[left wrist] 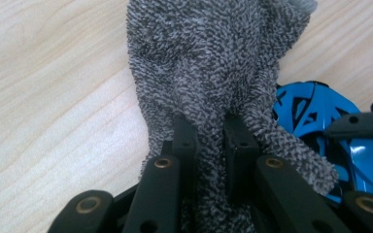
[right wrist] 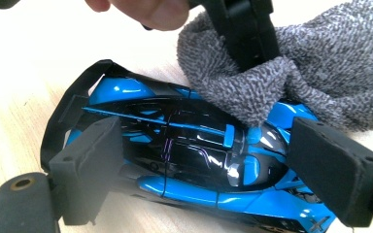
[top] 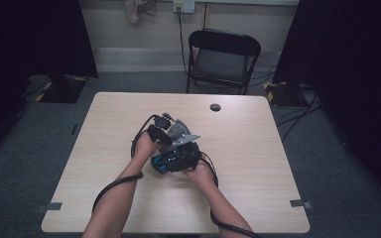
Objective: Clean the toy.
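Observation:
A blue and black toy car (right wrist: 189, 145) lies on the wooden table (top: 258, 198) near its middle. My right gripper (right wrist: 213, 165) has one pad (right wrist: 92, 165) at each end of the car and is shut on it. A grey terry cloth (left wrist: 209, 58) is bunched between the jaws of my left gripper (left wrist: 209, 131), which is shut on it. The cloth (right wrist: 330, 73) rests on the front part of the car, pressed down by the left gripper (right wrist: 247, 29). In the high view both grippers meet at the car (top: 162, 162), with the cloth (top: 177, 130) just beyond it.
A black folding chair (top: 223, 54) stands behind the table's far edge. A dark round hole (top: 215, 107) sits in the tabletop near that edge. Cables trail from both grippers along the person's forearms.

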